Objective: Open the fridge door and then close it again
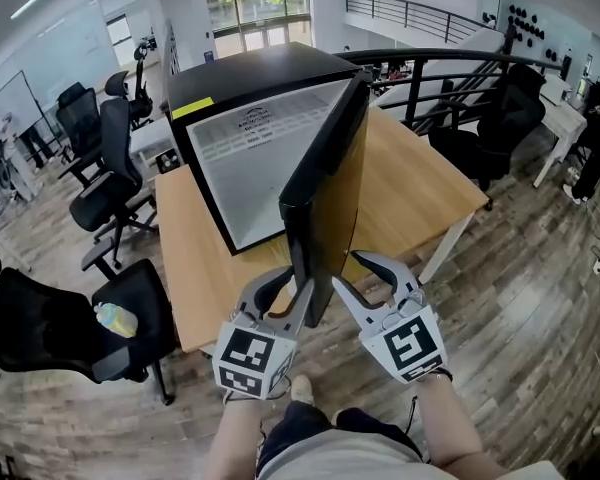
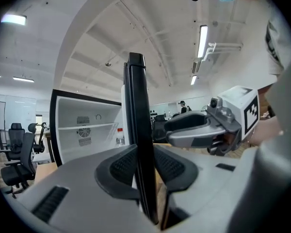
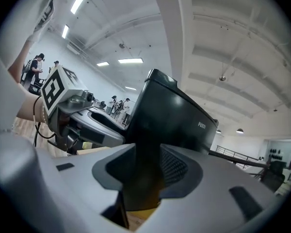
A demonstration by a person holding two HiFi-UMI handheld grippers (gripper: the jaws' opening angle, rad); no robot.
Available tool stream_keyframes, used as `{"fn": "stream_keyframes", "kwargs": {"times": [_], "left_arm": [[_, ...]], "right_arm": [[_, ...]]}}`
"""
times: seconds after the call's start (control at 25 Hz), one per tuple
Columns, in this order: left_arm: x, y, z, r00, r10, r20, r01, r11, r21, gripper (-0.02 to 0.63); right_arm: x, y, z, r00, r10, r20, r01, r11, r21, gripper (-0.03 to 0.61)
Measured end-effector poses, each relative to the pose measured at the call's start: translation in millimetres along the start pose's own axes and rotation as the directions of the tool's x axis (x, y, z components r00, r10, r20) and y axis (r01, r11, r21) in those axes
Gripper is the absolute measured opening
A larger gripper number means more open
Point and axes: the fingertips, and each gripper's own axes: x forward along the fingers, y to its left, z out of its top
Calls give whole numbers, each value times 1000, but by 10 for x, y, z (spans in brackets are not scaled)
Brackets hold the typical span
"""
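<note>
A black mini fridge [image 1: 250,78] stands on a wooden table [image 1: 420,183], and its white inside [image 2: 82,130] shows. Its door [image 1: 325,168] is swung wide open toward me, edge on. My left gripper [image 1: 290,288] has the door's free edge [image 2: 138,130] between its jaws, and both pads lie against it. My right gripper [image 1: 372,273] is open just right of that edge, on the door's outer face [image 3: 174,115]. In the right gripper view the door's lower corner fills the gap between the pads [image 3: 172,166]. I cannot tell if they touch it.
A small bottle with a red cap [image 2: 119,136] stands on the fridge shelf. Black office chairs [image 1: 110,168] [image 1: 70,318] crowd the table's left side. A black stair railing [image 1: 450,68] and another chair [image 1: 510,118] lie behind right. My legs are at the table's near edge.
</note>
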Motion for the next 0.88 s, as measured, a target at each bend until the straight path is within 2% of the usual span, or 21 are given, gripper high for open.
{"fn": "stream_keyframes", "kwargs": {"times": [0.28, 0.56, 0.88], "left_arm": [[79, -237, 51, 996, -89, 10, 89, 996, -4, 90], [170, -543, 71, 976, -217, 2, 217, 976, 19, 57], [234, -703, 100, 961, -277, -9, 277, 960, 34, 49]], "right_arm": [[-102, 85, -149, 1000, 16, -26, -15, 999, 50, 143], [-219, 122, -272, 998, -3, -56, 7, 997, 71, 126], [-304, 68, -362, 996, -47, -77, 54, 994, 99, 135]]}}
